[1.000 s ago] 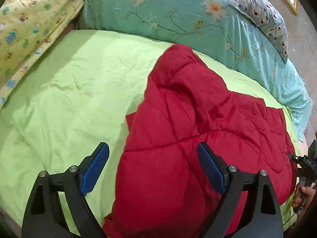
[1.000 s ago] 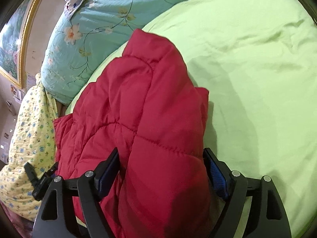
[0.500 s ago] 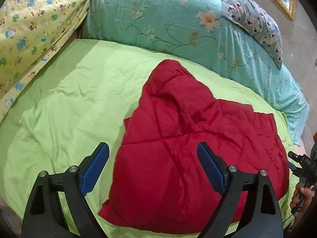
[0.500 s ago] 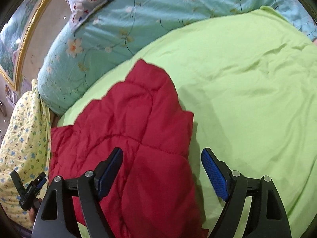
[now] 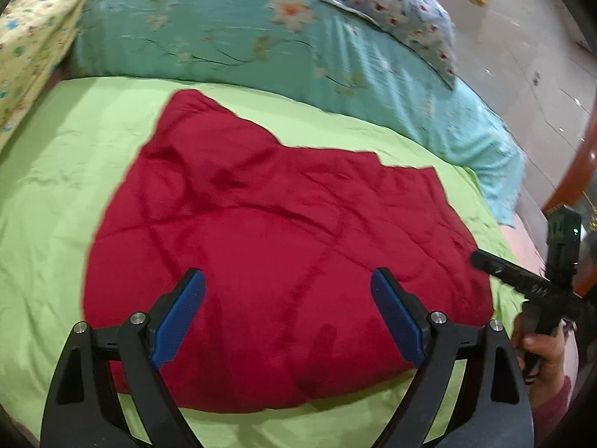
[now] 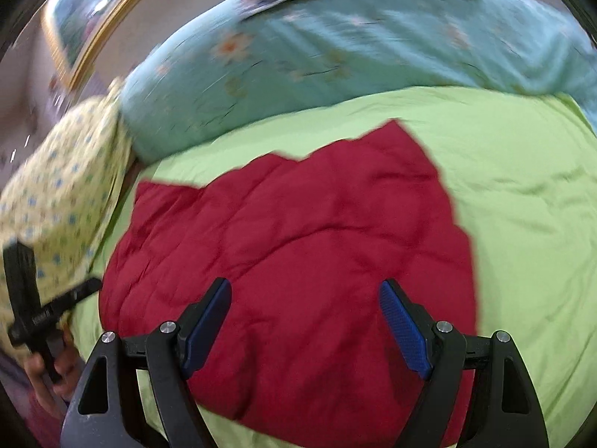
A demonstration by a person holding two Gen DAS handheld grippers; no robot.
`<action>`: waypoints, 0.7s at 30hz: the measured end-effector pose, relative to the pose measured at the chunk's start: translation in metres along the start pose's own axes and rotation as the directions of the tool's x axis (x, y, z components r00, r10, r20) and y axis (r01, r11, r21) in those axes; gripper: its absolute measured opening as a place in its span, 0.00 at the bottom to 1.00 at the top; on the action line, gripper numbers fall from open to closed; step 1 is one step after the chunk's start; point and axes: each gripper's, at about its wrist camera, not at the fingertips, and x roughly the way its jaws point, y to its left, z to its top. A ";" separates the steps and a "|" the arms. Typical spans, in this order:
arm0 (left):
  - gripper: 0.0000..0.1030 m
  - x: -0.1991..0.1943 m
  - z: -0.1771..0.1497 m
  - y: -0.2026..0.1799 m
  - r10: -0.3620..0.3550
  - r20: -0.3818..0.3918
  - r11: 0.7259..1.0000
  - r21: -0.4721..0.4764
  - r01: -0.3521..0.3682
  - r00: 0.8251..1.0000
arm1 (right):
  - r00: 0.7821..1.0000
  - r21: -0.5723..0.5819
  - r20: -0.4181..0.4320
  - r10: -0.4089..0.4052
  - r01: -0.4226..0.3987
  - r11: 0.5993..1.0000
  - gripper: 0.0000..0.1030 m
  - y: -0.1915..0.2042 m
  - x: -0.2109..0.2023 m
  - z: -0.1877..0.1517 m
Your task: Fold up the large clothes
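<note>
- Basically, everything sits on the lime-green sheet (image 5: pixel 67 171), wrinkled, covering most of the bed; landmark for the rest is the red quilted garment.
- Teal floral duvet (image 5: pixel 231 37) bunched along the far side of the garment, w/ a blue-white patterned pillow (image 5: pixel 403 18) on top of it, further back.
- Yellow print blanket (image 5: pixel 33 26) off the garment's far-left corner in the left wrist view; same blanket shows at left in the right wrist view, by the garment's left edge.
- Red quilted garment (image 5: pixel 276 246) lies flat on the sheet, mid-bed, folded into a rough block; one pointed corner sticks out toward the duvet. Surface creased, stitched in squares. Nothing is gripping it.
- Left gripper (image 5: pixel 287 321) hangs above the garment's near edge, blue pads spread wide, nothing between them.
- Right gripper (image 6: pixel 304 326) likewise above the near part of the garment, pads wide apart, empty. It's also seen at the garment's right edge in the left wrist view, held by a hand (image 5: pixel 541 351).
- Both views motion-blurred, esp. the right wrist one.
- Gold picture frame (image 6: pixel 108 37) beyond the duvet, far from the garment.
</note>
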 end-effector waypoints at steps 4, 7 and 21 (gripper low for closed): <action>0.89 0.011 -0.004 -0.010 -0.022 -0.034 0.999 0.028 0.023 0.999 | 0.999 -0.140 -0.054 0.001 -0.009 0.990 0.80 0.035 0.018 -0.008; 0.89 0.026 -0.008 -0.012 0.029 -0.055 0.998 0.054 -0.026 0.998 | 0.994 -0.200 -0.106 -0.038 0.016 0.980 0.81 0.046 0.037 -0.014; 0.94 0.098 0.038 -0.006 0.262 -0.129 0.962 0.108 -0.249 0.956 | 0.977 -0.167 -0.152 -0.152 0.126 0.978 0.83 0.020 0.099 0.030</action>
